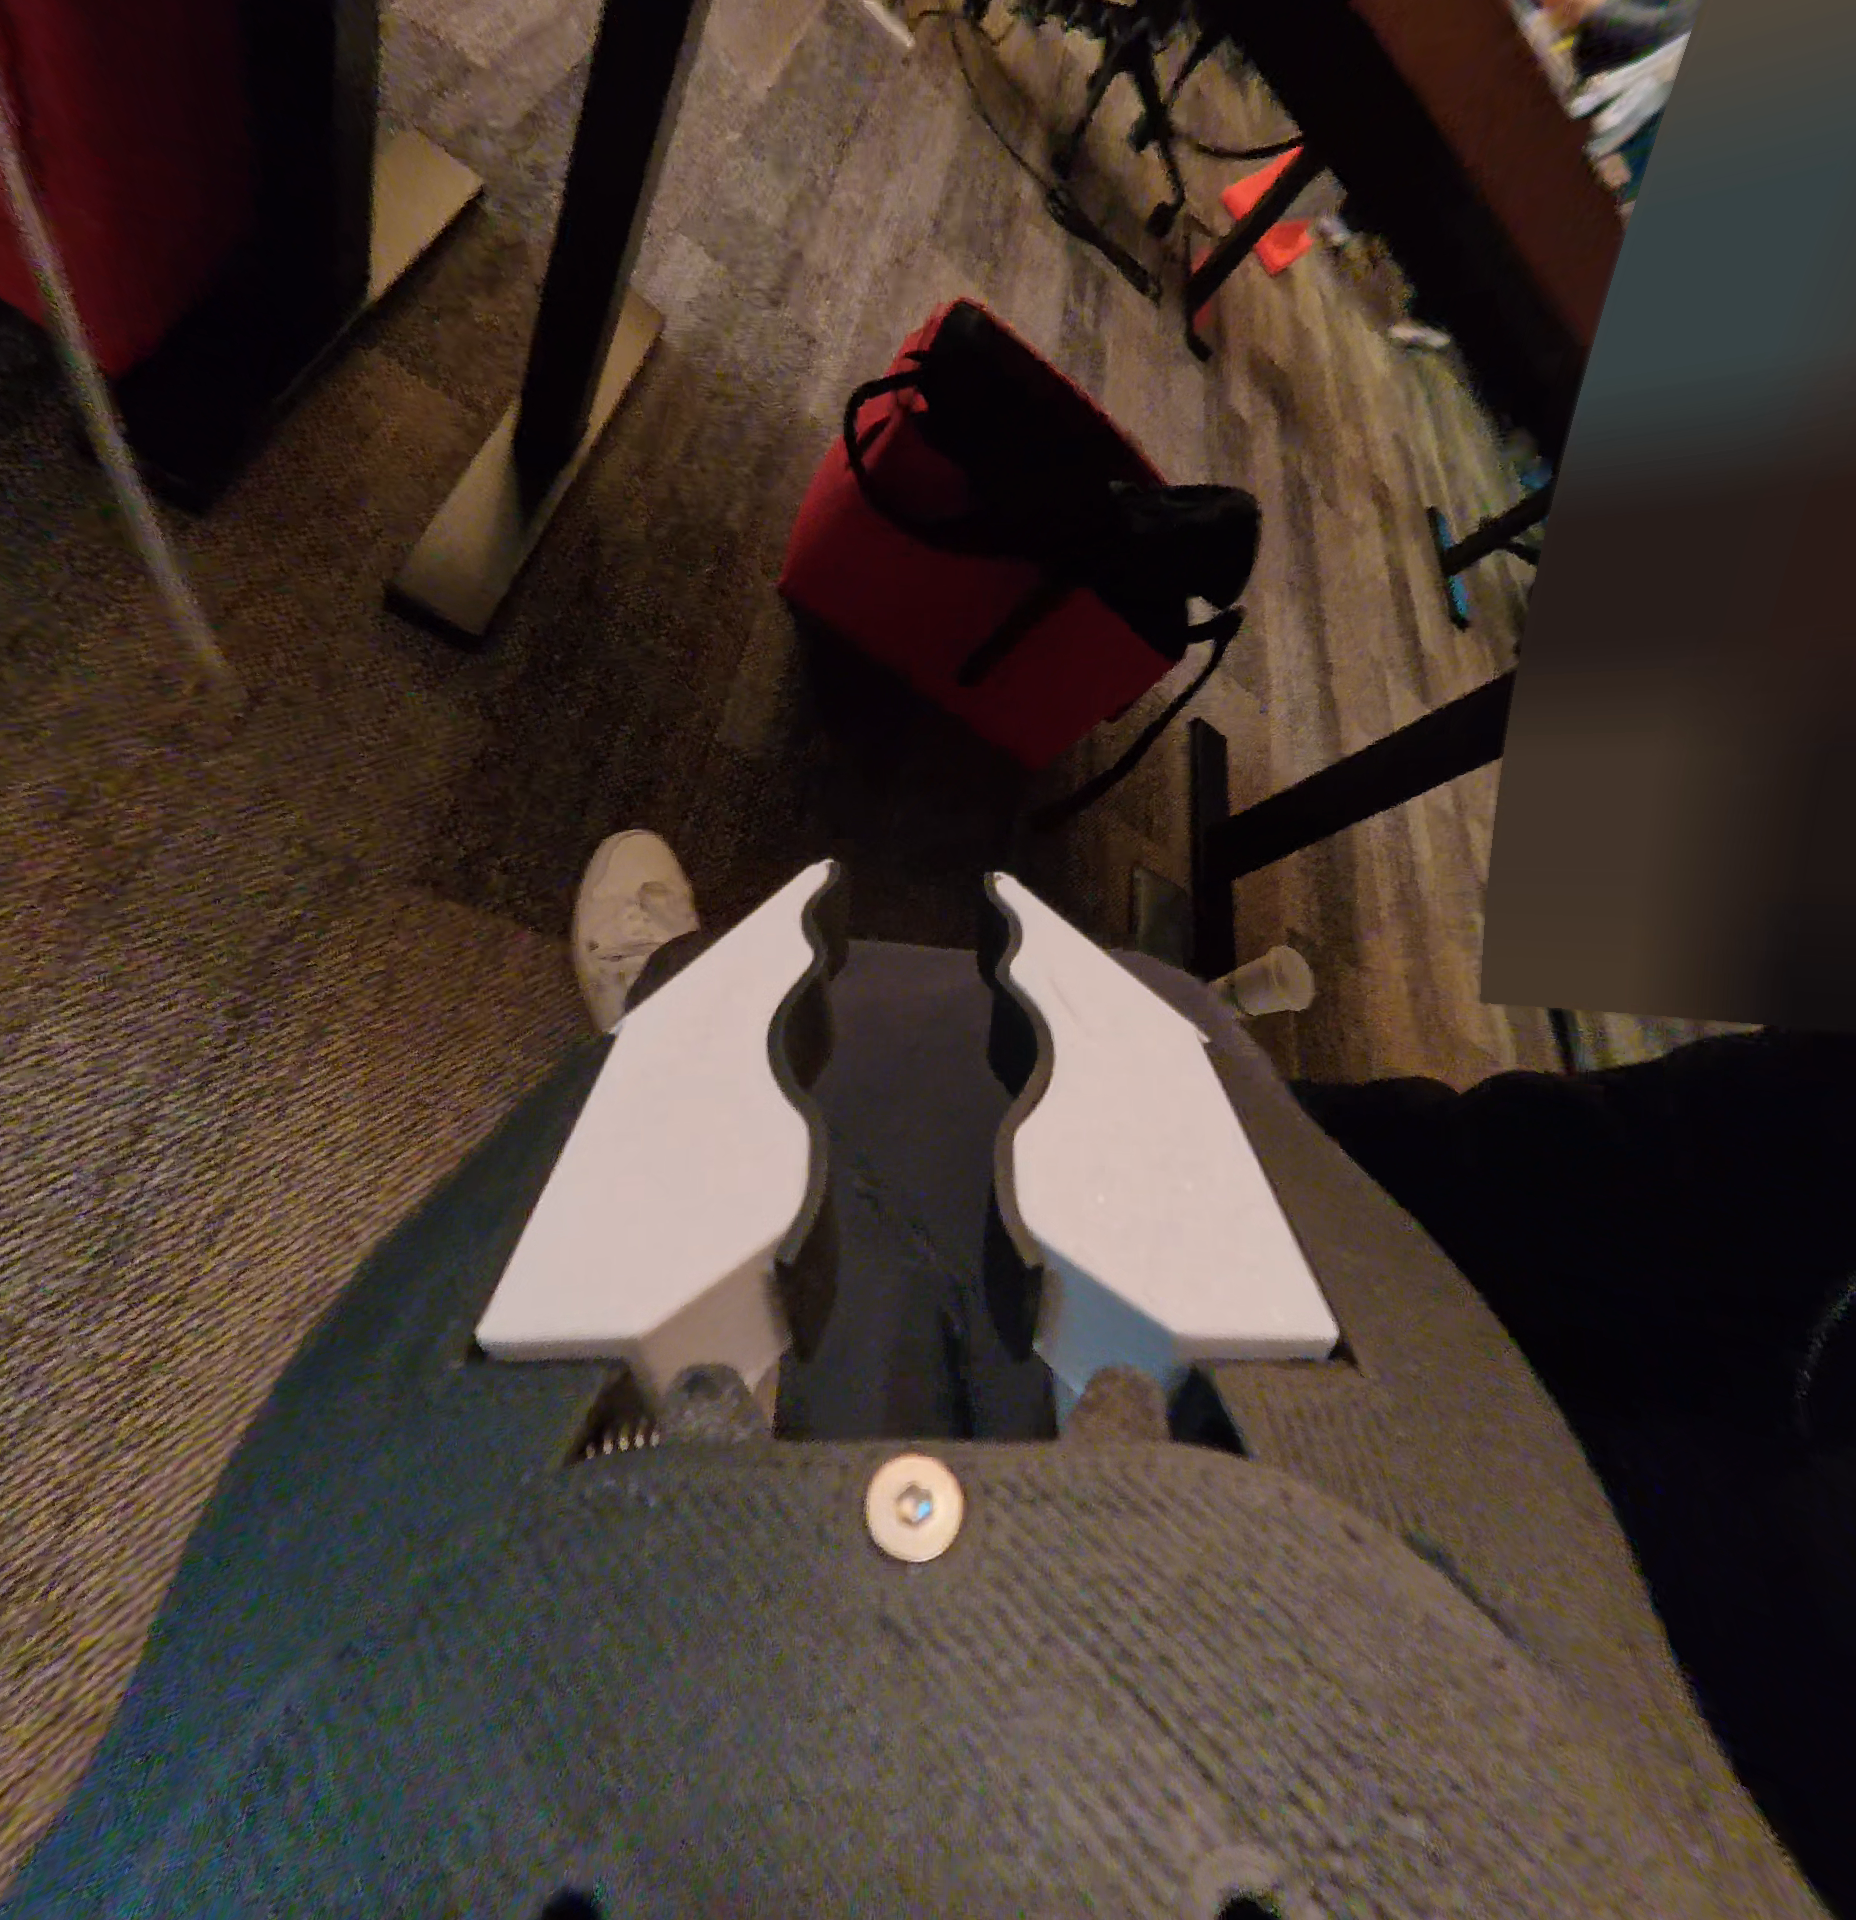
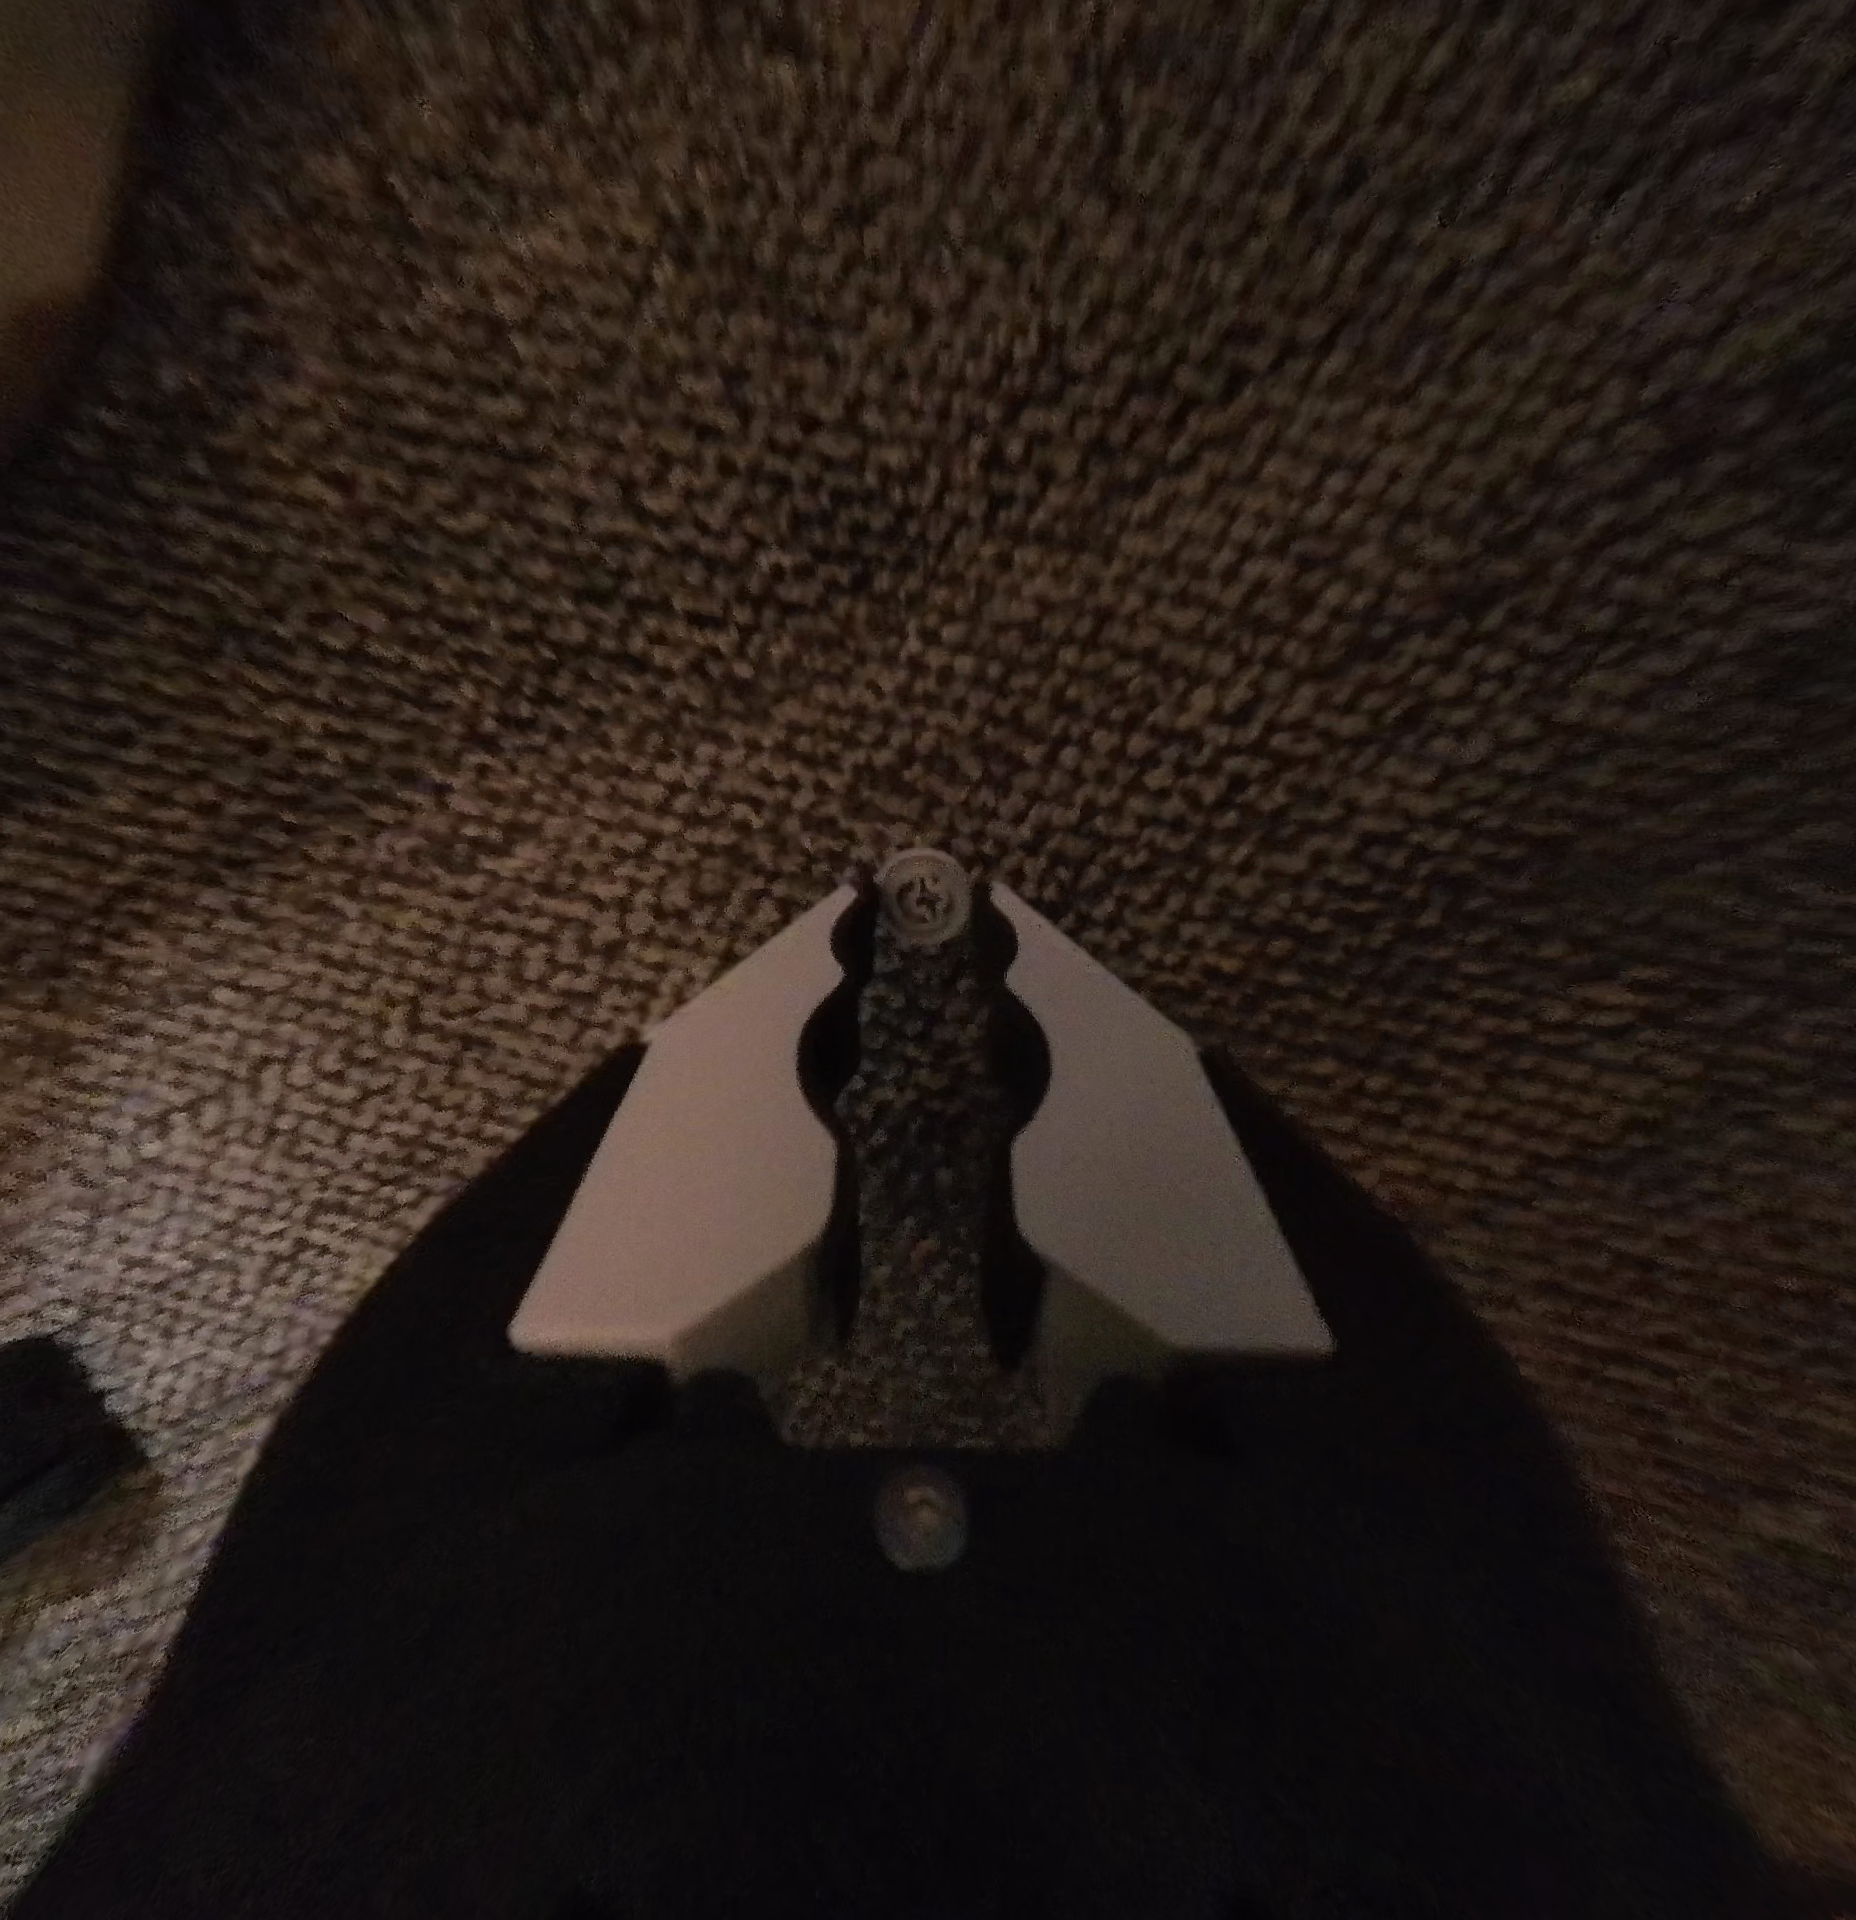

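Pinching a small clear vial, the right hand-held gripper.

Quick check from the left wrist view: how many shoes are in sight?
1. A white shoe on the carpet, just left of the left gripper's left fingertip. Another may be hidden behind the gripper.

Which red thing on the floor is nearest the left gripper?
The red bag with black straps, straight ahead of the jaws; the red cones lie much farther off.
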Motion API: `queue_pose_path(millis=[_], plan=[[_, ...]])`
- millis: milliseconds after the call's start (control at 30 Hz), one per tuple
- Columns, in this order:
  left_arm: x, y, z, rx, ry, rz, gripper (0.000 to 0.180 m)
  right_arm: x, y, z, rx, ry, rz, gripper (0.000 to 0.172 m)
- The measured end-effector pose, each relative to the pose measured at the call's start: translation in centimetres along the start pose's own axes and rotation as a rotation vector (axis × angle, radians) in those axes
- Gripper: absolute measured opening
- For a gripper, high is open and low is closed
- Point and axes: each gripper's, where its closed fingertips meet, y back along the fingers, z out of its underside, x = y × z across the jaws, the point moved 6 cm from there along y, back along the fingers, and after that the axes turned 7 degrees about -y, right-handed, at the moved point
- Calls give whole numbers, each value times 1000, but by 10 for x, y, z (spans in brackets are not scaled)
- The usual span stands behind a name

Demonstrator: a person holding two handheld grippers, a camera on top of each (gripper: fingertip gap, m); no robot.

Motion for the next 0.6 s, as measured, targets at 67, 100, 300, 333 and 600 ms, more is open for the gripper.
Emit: queue_pose_path(millis=[67,100,300,333,600], plan=[[18,2,-11,49,-10,71,23,-12,44,-27,88,14,6,17],[29,5,-18,78,-30,113,23,-22,72,-42,142,20,7,17],[75,37,-51,184,-376,95,28,-113,277,-132,410,88,-41,17],[74,41,-52,187,-428,36,28,-127,320,-147,456,142,-31,18],[82,46,-27,114,-478,4,45,-58,694,-211,1013,65,264,16]])
